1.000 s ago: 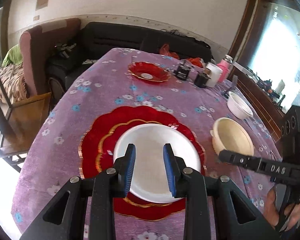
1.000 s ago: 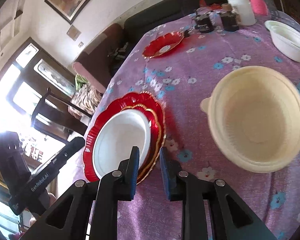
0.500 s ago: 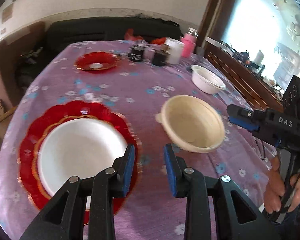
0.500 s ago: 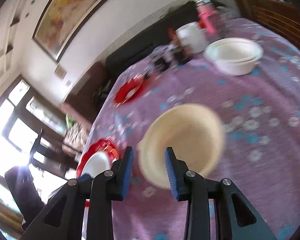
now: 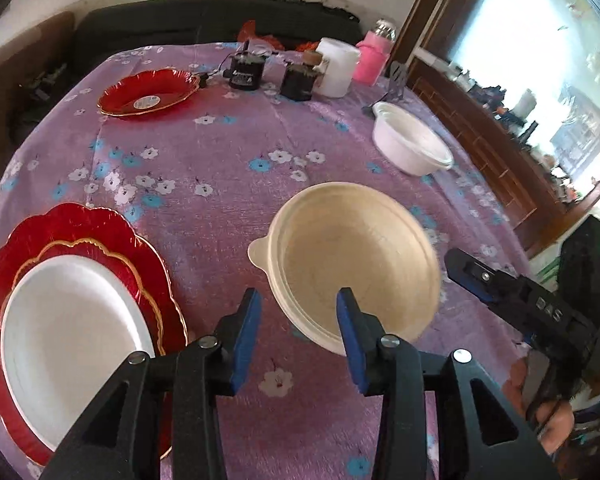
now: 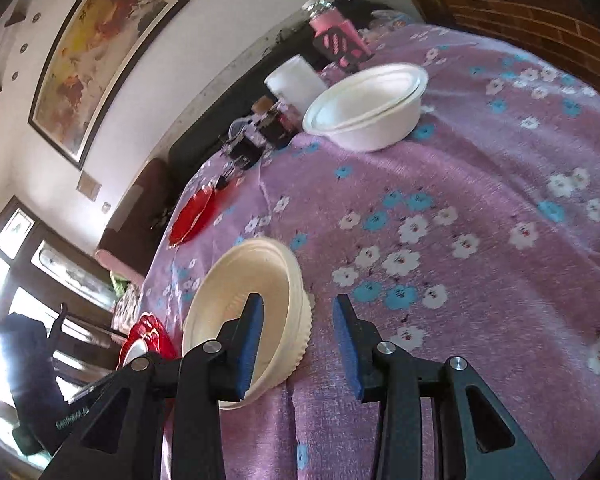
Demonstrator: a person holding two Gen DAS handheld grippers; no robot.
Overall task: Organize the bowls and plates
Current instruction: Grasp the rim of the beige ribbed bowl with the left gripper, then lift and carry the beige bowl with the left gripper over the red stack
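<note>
Bare cloth [image 5: 220, 216] lies open between the red plate stack [image 5: 76, 240] and cream bowl [image 5: 356, 256]; jars [image 5: 296, 76] crowd the far edge

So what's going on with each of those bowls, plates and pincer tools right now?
Cream bowl: upright, empty, on the tablecloth.
White bowls: nested, upright.
White plate: stacked on the big red plate.
Small red plate: alone, empty.
Left gripper: open, just widened, holding nothing.
Right gripper: open, just widened, astride the cream bowl's rim, not pressing.
</note>
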